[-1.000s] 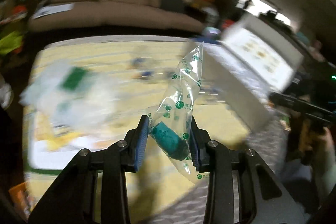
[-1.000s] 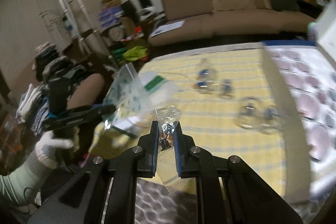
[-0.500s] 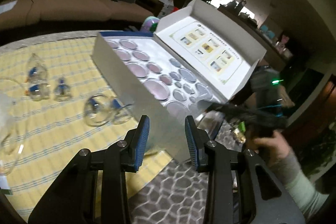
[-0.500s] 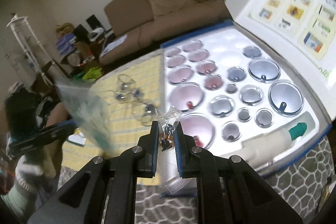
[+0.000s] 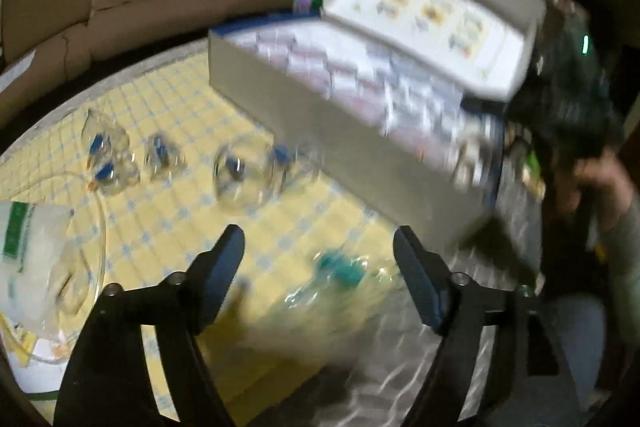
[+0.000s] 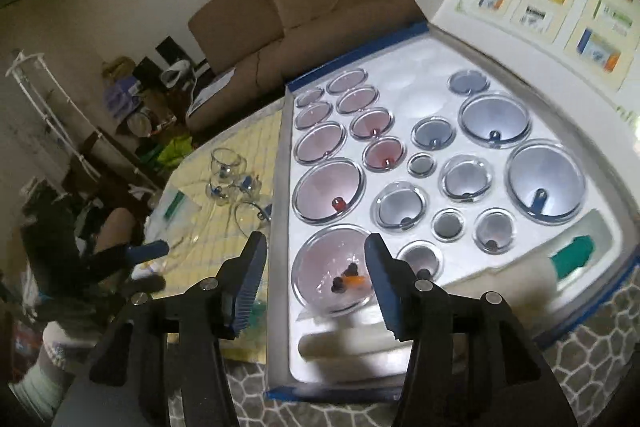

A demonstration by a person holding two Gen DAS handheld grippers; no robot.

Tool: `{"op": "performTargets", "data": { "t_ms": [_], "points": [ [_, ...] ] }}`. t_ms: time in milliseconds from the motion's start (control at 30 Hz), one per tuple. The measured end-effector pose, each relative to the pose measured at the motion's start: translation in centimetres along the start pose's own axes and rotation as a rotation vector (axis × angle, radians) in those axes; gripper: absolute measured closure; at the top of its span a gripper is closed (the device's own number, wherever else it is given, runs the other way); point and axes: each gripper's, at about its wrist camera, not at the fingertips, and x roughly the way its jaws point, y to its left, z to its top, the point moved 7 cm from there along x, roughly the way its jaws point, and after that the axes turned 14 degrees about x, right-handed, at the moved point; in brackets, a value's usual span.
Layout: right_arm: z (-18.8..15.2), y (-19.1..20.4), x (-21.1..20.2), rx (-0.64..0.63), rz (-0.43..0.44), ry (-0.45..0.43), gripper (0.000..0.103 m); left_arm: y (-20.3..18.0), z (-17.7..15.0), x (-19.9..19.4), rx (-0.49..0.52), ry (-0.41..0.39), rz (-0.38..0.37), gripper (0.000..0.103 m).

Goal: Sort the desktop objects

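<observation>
The left gripper (image 5: 318, 245) is opening, and the clear bag with a green thing (image 5: 340, 273) lies loose under it. The right gripper (image 6: 316, 255) is opening over a little bag of beads (image 6: 348, 277) in the nearest cup (image 6: 316, 263) of the white box (image 6: 420, 95).

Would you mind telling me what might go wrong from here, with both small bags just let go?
1. The small bag of dark parts lies in the nearest large cup of the cupping set box, between the right gripper's opening jaws; lifting away carelessly may snag it.
2. The clear bag with a teal piece lies near the yellow cloth's edge below the left gripper's opening jaws; it may slide off.
</observation>
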Motion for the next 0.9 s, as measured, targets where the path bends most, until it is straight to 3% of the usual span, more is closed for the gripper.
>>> {"op": "performTargets", "data": {
  "t_ms": [100,267,400,600,733,900],
  "points": [
    [-1.7,1.5,-1.0,-0.043,0.009,-0.01,0.044,-1.0,-3.5,0.2,0.036,0.054,-0.015,0.026],
    [-6.3,4.9,-1.1,-0.104,0.06,0.02,0.043,0.2,-7.9,0.8,-0.136,0.079,-0.055,0.026],
    [-10.1,6.6,0.5,-0.135,0.063,0.081,0.043,0.1,-8.4,1.0,-0.196,0.048,-0.095,0.026],
    [-13.4,7.0,5.4,-0.184,-0.017,0.18,0.043,-1.5,-8.4,1.8,-0.144,0.075,-0.055,0.026],
    [-13.8,9.0,8.5,-0.306,-0.072,0.212,0.043,-2.0,-9.5,1.3,-0.17,0.068,-0.063,0.026],
    [-13.5,8.4,13.4,-0.418,-0.201,0.24,0.043,-1.6,-10.7,0.7,-0.219,0.068,-0.083,0.026]
  ]
}}
